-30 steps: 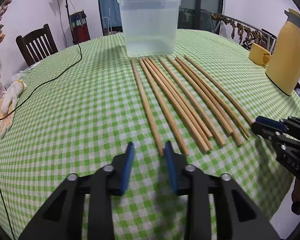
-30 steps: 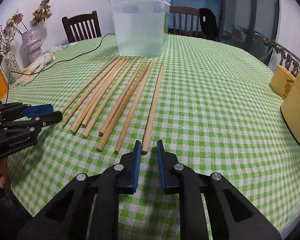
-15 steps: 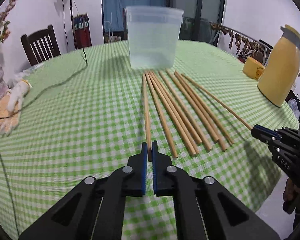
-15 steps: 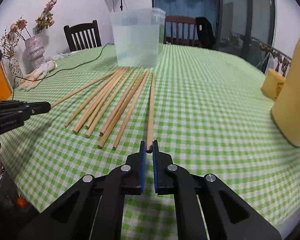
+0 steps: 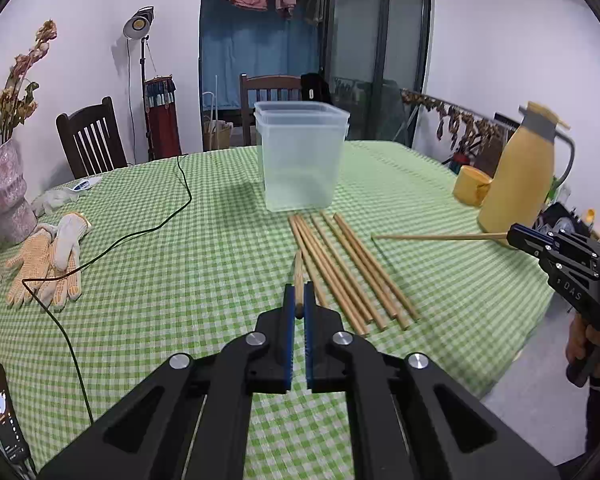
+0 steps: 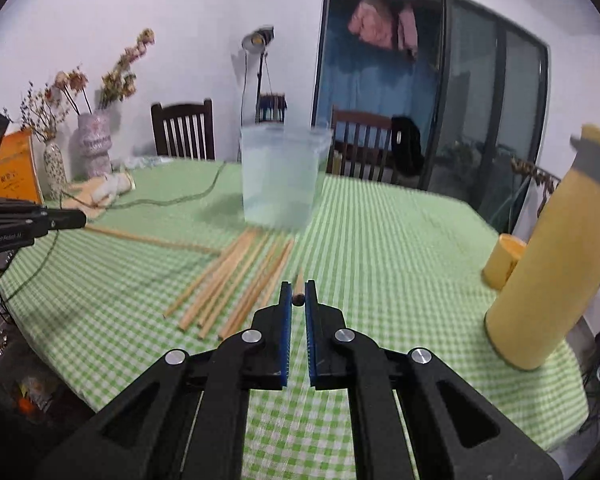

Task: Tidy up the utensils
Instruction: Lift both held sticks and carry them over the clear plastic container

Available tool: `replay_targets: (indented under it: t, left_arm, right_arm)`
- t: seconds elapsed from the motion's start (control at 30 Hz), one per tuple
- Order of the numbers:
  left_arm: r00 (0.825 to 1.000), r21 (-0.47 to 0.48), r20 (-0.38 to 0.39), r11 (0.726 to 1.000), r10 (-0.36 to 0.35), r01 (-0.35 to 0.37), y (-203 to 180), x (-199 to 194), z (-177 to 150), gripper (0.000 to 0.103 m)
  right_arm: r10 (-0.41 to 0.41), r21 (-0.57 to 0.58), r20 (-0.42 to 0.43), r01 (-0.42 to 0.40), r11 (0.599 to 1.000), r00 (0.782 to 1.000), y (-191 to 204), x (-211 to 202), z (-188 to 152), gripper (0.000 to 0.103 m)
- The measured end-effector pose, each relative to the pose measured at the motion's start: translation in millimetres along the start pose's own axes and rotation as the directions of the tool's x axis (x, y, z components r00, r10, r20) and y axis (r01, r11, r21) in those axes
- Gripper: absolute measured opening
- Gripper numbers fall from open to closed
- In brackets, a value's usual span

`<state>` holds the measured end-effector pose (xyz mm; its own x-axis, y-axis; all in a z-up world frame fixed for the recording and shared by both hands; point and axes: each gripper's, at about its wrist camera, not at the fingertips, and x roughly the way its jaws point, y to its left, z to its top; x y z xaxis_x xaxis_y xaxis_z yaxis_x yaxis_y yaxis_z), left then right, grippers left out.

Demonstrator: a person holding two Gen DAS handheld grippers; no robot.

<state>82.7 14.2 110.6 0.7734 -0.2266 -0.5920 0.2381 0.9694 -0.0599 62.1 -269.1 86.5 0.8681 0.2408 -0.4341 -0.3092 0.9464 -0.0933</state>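
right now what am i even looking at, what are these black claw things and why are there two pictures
The black claws are hand-held grippers; a person holds one in each hand, and each carries a camera looking along its fingers. One picture is from the left gripper, the other from the right gripper. Each is shut on one end of a chopstick: the left one's chopstick, the right one's chopstick. Each view also shows the other gripper at its edge with its stick poking out. On the green checked table lie more chopsticks, a clear plastic tub, work gloves, a black cable and a yellow jug.
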Motion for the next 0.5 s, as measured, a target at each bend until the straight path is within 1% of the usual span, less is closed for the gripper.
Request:
replay_targets:
  t: [0.17,0.3,0.4,0.47,0.5]
  left_arm:
    - [0.999,-0.014,0.052,1.0,-0.014,0.014,7.6,-31.0,17.2,0.001]
    - [0.998,0.03,0.062,1.0,-0.006,0.004,11.1,-37.8,41.3,0.001]
    - [0.999,0.062,0.04,0.998,-0.035,0.033,12.8,-29.1,72.2,0.001]
    - [0.998,0.086,0.012,0.994,-0.064,0.063,12.6,-16.2,93.6,0.001]
    - [0.998,0.099,0.0,0.993,-0.06,0.059,11.0,-5.8,107.6,0.001]
  right_arm:
    - [0.009,-0.028,0.028,-0.008,1.0,1.0,1.8,-14.0,18.8,0.006]
    - [0.037,-0.04,0.039,-0.035,0.999,0.999,-1.7,-11.9,45.2,0.007]
    - [0.055,-0.057,0.045,-0.053,0.997,0.997,-4.4,0.0,70.8,0.007]
    - [0.08,-0.072,0.024,-0.079,0.994,0.996,-5.1,13.5,89.5,0.007]
    - [0.097,-0.078,0.002,-0.097,0.992,0.995,-5.7,24.6,100.5,0.007]
